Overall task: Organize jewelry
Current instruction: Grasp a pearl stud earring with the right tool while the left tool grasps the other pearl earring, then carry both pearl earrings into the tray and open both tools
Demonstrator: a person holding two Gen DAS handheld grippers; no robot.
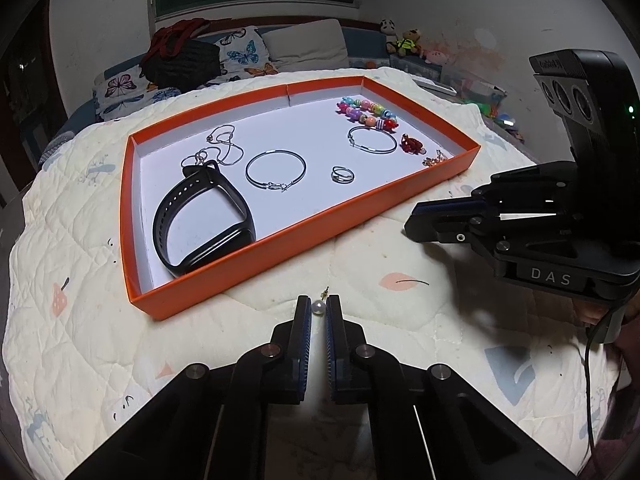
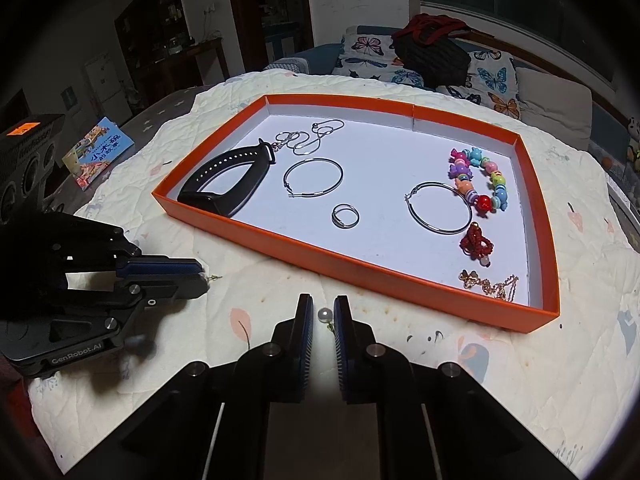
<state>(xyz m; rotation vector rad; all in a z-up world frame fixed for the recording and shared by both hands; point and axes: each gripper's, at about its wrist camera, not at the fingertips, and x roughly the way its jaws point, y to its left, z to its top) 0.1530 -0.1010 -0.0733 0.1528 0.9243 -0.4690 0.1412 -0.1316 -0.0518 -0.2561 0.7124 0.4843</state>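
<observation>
Pearl studs, one per gripper, both off the tray on the quilted bench near its front edge. Left gripper [image 1: 319, 306] fingers pinch a pearl [image 1: 318, 306]; right gripper [image 2: 323, 315] fingers sit against the other pearl [image 2: 324, 314], contact marginal. We expect risk: round beads squirting out on lift, lost in quilt before reaching the tray [image 2: 360, 270].

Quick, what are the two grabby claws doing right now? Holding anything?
Left gripper: shut on a pearl earring.
Right gripper: shut on the other pearl earring.
</observation>
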